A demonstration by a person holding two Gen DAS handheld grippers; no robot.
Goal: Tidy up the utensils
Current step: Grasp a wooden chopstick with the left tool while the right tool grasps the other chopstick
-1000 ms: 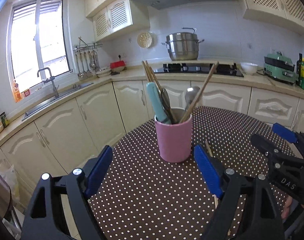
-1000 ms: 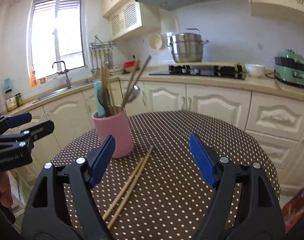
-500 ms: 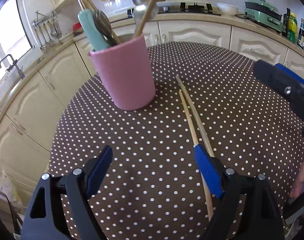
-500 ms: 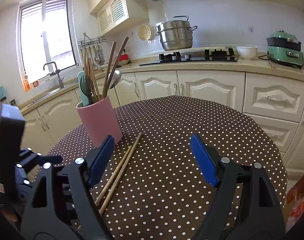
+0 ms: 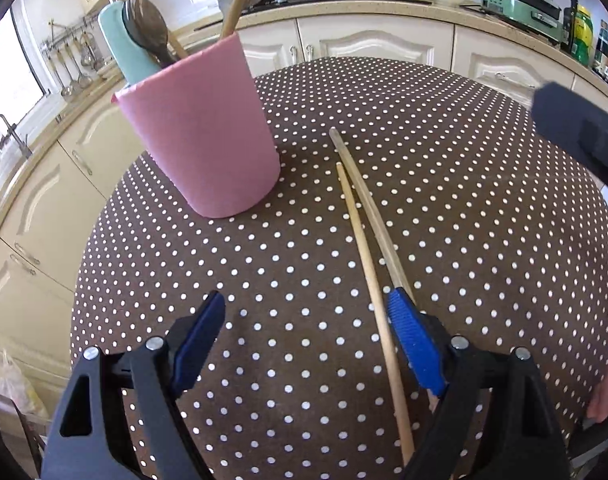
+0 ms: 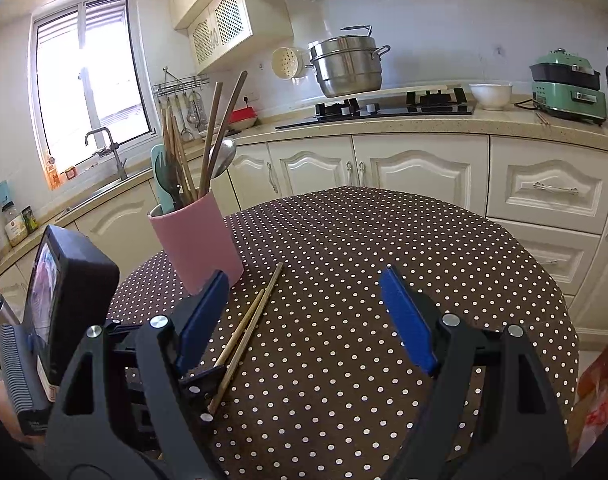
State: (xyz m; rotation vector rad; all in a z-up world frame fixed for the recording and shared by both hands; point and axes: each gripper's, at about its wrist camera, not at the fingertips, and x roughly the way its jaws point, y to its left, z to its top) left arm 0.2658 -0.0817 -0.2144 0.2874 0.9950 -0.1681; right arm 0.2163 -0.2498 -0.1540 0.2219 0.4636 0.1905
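The left gripper (image 5: 306, 344) is hanging wide open, the two wooden chopsticks (image 5: 368, 248) seemingly lying against its right jaw — closing off-centre risks flicking one away.

No legible text, brand, number or sign in either view. Labels on the bottles (image 5: 582, 34) at the counter's right end: colour patches only, too small to read. Jar (image 6: 15, 227) on the counter's left edge below the window: a label shows, its print blurred. Faint small print on the grey device (image 6: 33, 424) at lower left: unreadable.
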